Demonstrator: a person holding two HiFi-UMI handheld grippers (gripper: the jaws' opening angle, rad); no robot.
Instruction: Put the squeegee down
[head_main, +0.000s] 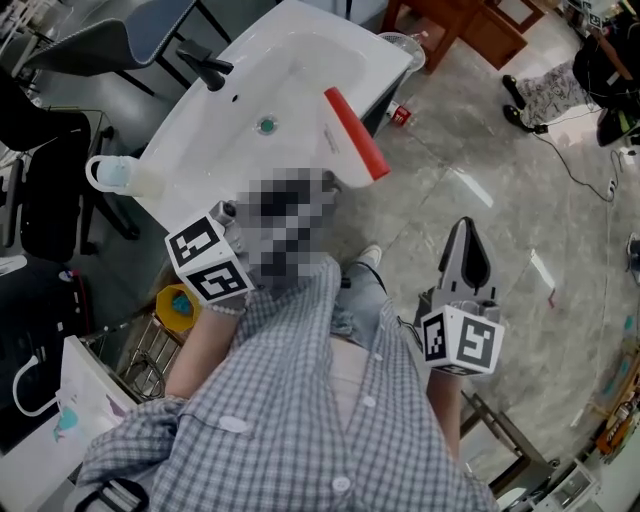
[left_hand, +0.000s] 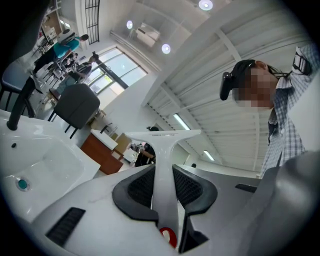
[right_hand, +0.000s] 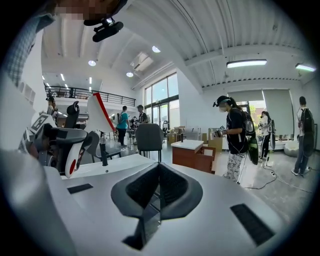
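Observation:
The squeegee (head_main: 355, 135) has a white handle and a long red blade, and it is held up over the right rim of the white sink (head_main: 310, 35). My left gripper (left_hand: 164, 176) is shut on its handle, and the T-shaped head (left_hand: 162, 135) stands up beyond the jaws. In the head view only the left gripper's marker cube (head_main: 210, 265) shows; its jaws lie under a mosaic patch. The right gripper (head_main: 465, 238) hangs over the floor to the right, shut with nothing in it. From the right gripper (right_hand: 159, 172) view the squeegee (right_hand: 98, 117) is at the left.
The sink carries a black tap (head_main: 205, 68) and a drain (head_main: 266, 125). A white jug (head_main: 122, 175) sits at its near-left corner. A red can (head_main: 400, 115) lies on the floor, and a wooden table (head_main: 480, 25) stands beyond. Another person (right_hand: 235, 140) stands nearby.

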